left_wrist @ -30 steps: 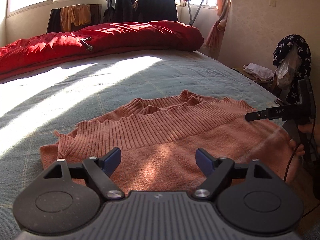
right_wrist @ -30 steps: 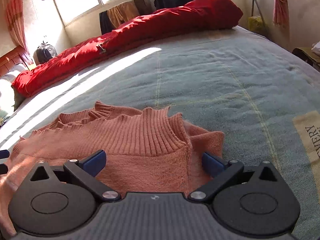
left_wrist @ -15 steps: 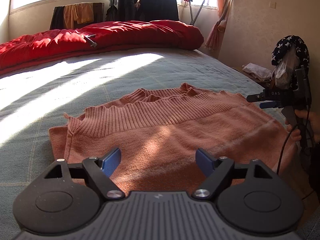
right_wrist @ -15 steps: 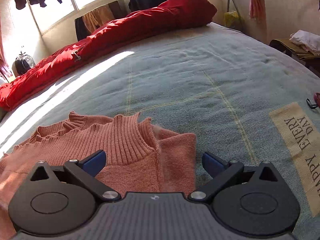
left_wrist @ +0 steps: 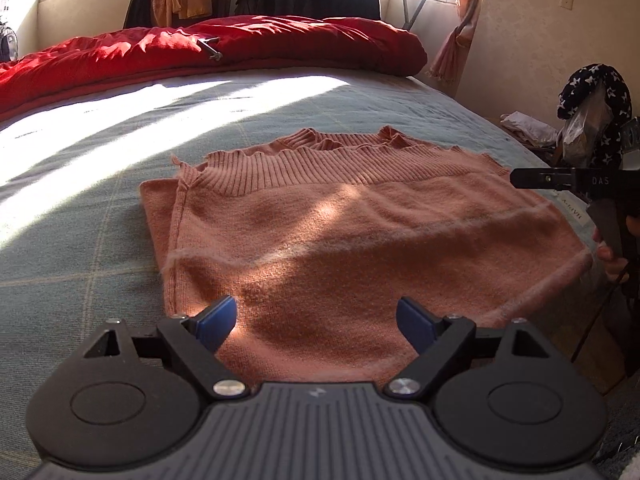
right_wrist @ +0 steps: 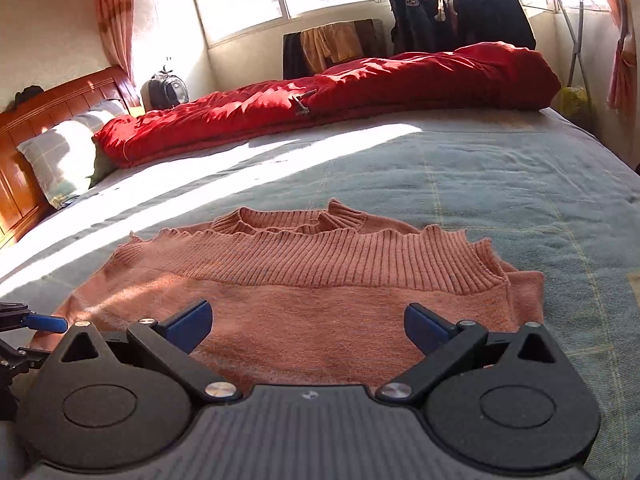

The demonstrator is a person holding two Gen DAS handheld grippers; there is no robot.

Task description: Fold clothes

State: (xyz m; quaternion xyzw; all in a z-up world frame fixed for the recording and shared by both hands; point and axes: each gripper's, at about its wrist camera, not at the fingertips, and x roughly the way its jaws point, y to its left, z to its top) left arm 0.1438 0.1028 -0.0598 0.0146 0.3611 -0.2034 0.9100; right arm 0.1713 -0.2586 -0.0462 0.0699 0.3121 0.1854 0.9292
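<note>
Left wrist view: near edge of the sweater [left_wrist: 360, 236] is cut off behind my left gripper [left_wrist: 316, 322]; jaws apart, nothing between them. Sweater is pink knit, folded, lying mid-frame on the bed [left_wrist: 80, 184], ribbed band across its far side. My right gripper [left_wrist: 580, 184] is cropped at right edge, jaw state unreadable here. Red duvet [left_wrist: 224, 52] upper frame.

Right wrist view: right gripper [right_wrist: 308, 326] has jaws apart, empty. Sweater centre frame, ribbed band and collar at its far side, near edge hidden by the gripper body. Left gripper's tip pokes in at lower left. Pillow [right_wrist: 60, 152] left, clothes rack [right_wrist: 480, 8] upper right.
</note>
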